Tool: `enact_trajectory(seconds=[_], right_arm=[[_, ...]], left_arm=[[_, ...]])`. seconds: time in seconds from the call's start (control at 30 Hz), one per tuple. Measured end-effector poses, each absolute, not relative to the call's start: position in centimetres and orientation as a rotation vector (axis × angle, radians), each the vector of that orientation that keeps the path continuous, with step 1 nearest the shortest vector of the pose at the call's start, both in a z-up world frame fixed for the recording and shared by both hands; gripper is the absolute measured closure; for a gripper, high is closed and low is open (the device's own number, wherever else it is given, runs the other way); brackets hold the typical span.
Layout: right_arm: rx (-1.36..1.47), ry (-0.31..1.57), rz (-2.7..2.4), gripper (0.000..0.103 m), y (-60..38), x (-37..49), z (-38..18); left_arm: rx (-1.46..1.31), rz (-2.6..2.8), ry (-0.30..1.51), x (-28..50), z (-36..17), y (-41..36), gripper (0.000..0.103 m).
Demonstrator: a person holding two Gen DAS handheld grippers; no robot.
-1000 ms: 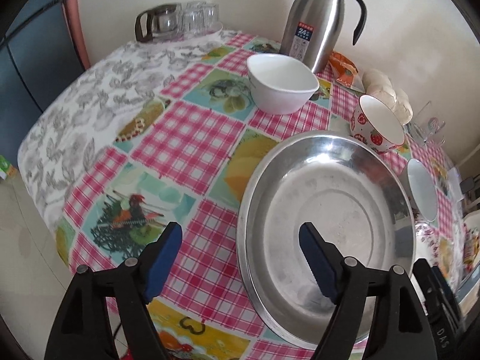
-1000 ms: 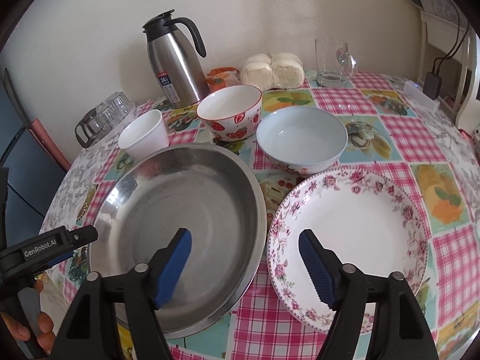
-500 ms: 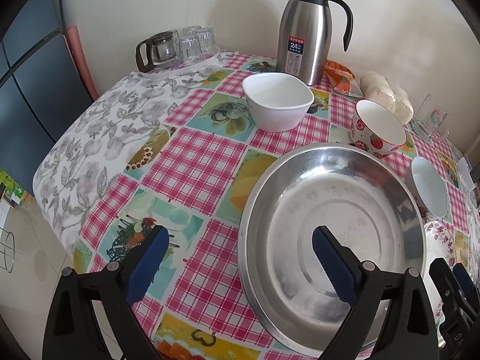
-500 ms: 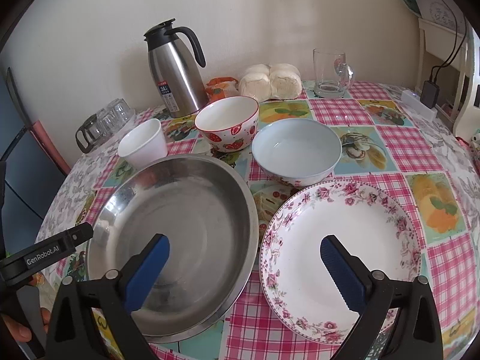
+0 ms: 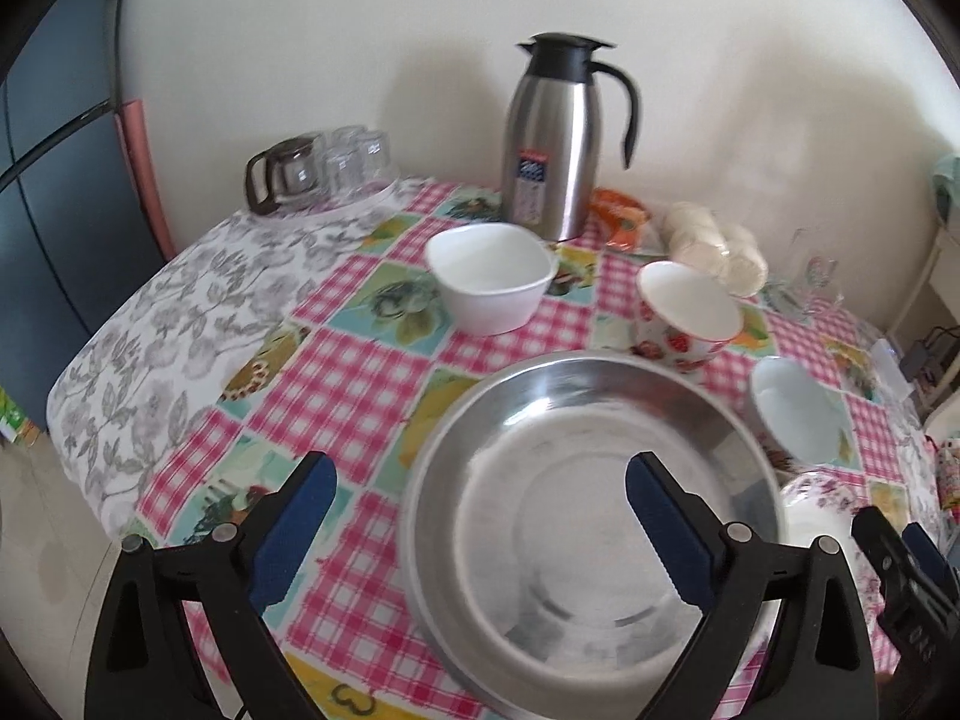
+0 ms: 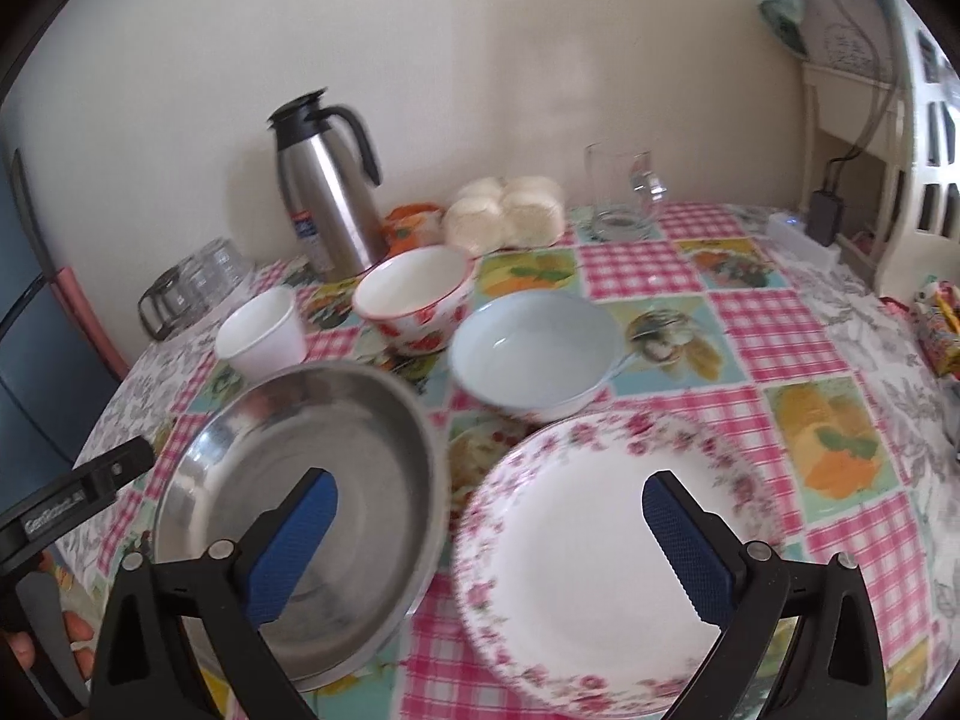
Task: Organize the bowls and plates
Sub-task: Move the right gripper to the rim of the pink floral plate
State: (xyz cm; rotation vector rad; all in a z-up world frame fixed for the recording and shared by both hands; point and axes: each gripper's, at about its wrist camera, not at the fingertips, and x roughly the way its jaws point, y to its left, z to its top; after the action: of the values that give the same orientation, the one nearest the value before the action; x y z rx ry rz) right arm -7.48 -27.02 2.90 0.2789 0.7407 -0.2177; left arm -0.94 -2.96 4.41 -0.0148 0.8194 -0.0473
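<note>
Both claws empty, fingers apart: left claw [image 5: 477,525] over steel pan [image 5: 591,516], right claw [image 6: 489,531] over floral plate [image 6: 606,570] beside it, likely choosing pickups.

A plain cream wall [image 6: 540,60] rises just behind the table [image 6: 774,336], which wears a pink-check cloth with fruit panels. Left of the table stands a dark blue cabinet [image 5: 42,180] with a pink strip [image 5: 144,168] along its edge. Right of the table is a white shelf unit [image 6: 888,138] with cables. Pale floor [image 5: 36,540] shows below the table's left edge. Soft daylight.
</note>
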Motion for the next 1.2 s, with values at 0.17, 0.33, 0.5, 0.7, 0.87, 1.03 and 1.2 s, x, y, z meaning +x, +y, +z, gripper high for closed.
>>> enact_trajectory(seconds=[0.17,0.33,0.5,0.7,0.87,1.03,1.2], right_arm=[[0.306,0.712,-0.302,0.000,-29.9,-8.6,3.4],[0.406,0.713,-0.319,0.000,-33.7,-10.0,3.1],[0.510,0.712,-0.372,0.000,-37.4,-11.6,2.0],[0.590,0.710,-0.448,0.000,-40.6,-13.6,0.9],[0.637,0.720,-0.480,0.000,-42.2,-14.5,0.1],[0.660,0.721,-0.478,0.000,-42.8,-14.9,-0.2],[0.656,0.767,-0.440,0.000,-42.6,-14.4,-1.0]], left_arm=[[-0.006,-0.114,0.766,-2.0,5.3,-4.9,0.006],[-0.061,-0.273,0.738,-3.1,6.3,-6.8,0.006],[-0.068,-0.404,0.749,-4.5,6.8,-9.5,0.006],[-0.088,-0.522,0.813,-6.1,6.2,-12.7,0.006],[-0.046,-0.590,0.855,-7.8,5.6,-15.4,0.006],[-0.057,-0.650,0.950,-9.0,4.2,-17.1,0.006],[-0.033,-0.647,1.036,-10.0,2.2,-18.7,0.006]])
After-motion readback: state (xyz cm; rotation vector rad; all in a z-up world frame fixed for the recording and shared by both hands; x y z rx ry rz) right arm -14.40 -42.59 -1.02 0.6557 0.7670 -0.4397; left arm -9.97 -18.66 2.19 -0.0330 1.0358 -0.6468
